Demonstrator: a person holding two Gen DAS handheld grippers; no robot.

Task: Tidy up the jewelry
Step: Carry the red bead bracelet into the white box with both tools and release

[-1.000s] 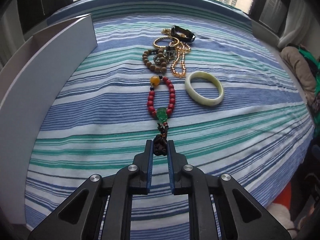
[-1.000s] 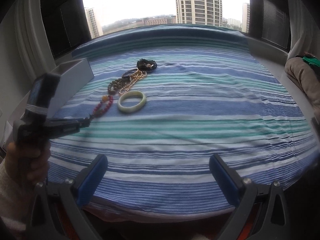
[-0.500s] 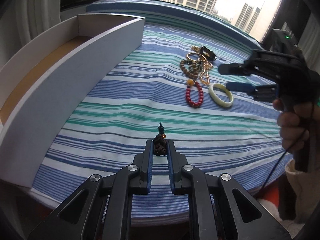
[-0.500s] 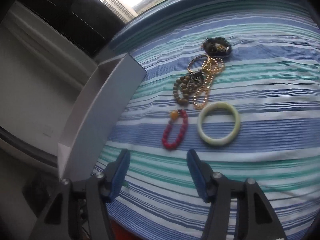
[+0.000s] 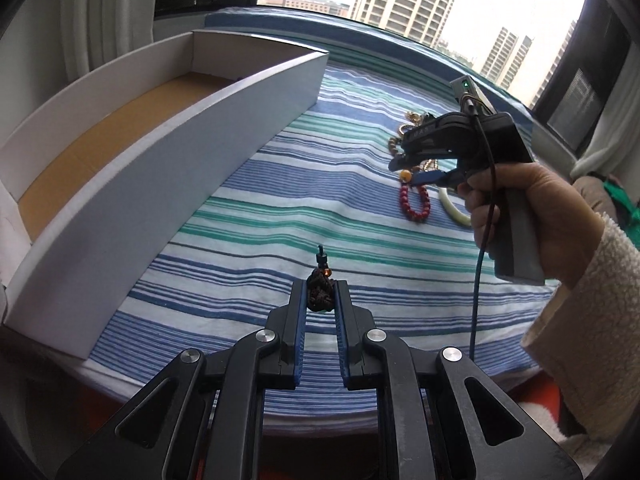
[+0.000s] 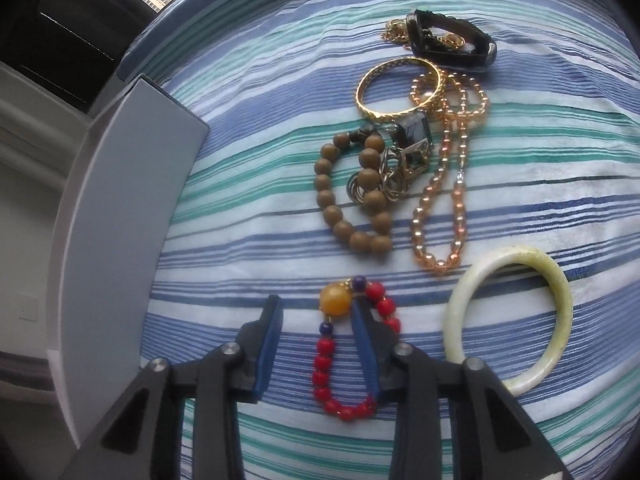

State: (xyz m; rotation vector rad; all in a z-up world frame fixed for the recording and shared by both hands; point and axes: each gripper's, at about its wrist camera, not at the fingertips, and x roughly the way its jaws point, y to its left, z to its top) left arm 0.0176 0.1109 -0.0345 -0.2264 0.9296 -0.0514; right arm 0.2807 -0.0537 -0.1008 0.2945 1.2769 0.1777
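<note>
My left gripper (image 5: 320, 290) is shut on a dark knotted cord charm (image 5: 319, 293) with a small orange bead, held above the striped bed near its front edge. My right gripper (image 6: 316, 312) is open and low over a red bead bracelet (image 6: 352, 364) with an amber bead; its left side lies between the jaws, the right finger (image 6: 366, 344) rests over the loop's middle. The right gripper also shows in the left wrist view (image 5: 404, 172), over the red bracelet (image 5: 414, 202). A pale jade bangle (image 6: 516, 320) lies to the right.
A white open box (image 5: 168, 148) with a brown floor lies at the left along the bed; its wall shows in the right wrist view (image 6: 116, 216). Beyond the red bracelet lie a brown bead bracelet (image 6: 344, 200), a gold bangle (image 6: 400, 88), an amber bead strand (image 6: 444, 184) and a black band (image 6: 452, 40).
My left gripper has swung left toward the box, still holding the charm. My right gripper has come down and forward onto the red bracelet, with its jaws narrower than before.
</note>
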